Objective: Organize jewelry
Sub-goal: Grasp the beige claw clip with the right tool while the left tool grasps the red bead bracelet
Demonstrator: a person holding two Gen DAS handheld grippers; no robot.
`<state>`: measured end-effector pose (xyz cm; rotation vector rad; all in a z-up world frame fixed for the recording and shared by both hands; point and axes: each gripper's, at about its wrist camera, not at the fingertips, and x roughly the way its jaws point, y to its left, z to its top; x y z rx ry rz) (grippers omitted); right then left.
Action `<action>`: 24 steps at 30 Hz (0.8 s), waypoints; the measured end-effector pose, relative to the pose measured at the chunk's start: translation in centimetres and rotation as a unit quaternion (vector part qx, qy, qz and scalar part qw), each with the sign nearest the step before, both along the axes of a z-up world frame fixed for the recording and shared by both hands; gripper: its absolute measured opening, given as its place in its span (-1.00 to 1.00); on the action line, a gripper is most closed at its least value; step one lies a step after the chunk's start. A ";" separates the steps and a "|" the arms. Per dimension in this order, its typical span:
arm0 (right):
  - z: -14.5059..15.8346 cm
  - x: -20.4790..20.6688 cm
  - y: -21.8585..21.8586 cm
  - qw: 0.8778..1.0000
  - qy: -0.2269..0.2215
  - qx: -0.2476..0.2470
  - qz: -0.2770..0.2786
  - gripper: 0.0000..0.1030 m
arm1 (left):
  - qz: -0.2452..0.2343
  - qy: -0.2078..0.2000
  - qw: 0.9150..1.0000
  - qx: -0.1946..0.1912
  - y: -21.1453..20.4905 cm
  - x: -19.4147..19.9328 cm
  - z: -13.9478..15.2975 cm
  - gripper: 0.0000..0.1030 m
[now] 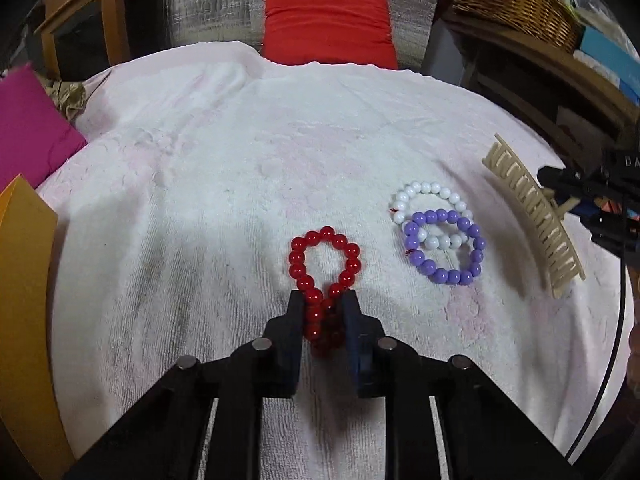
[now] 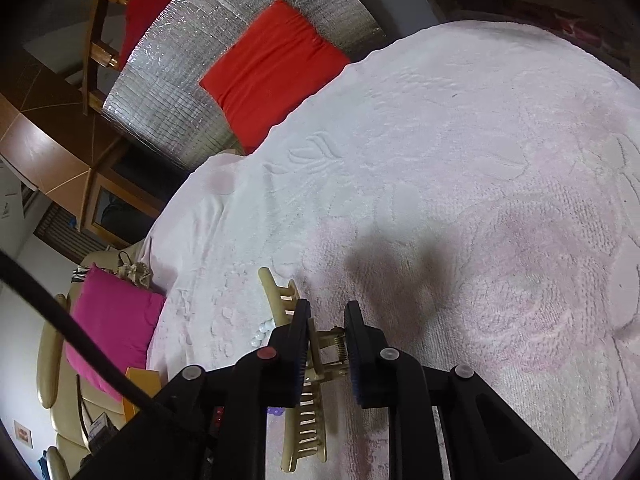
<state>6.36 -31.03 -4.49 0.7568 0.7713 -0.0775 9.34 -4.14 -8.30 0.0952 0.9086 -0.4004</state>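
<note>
Left gripper pinched the red bracelet, right gripper clamped the hair claw; white bracelet and purple bracelet remained unsorted.

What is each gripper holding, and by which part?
Left gripper pinches the red bead bracelet at its near end. Right gripper clamps the beige hair claw clip at its spring hinge.

A home living room: cushions, a wicker basket (on a shelf), a towel-covered table.
</note>
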 end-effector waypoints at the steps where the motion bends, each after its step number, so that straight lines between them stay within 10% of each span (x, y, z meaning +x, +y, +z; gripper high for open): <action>1: 0.0 -0.1 0.0 1.000 0.000 -0.001 0.000 -0.63 | 0.001 -0.001 1.000 0.001 0.0 0.0 0.0 -0.73; 24: 2.4 -0.7 4.4 0.998 -0.035 -0.018 0.050 -0.63 | -0.004 -0.058 0.997 -0.056 3.5 -3.2 5.7 -0.82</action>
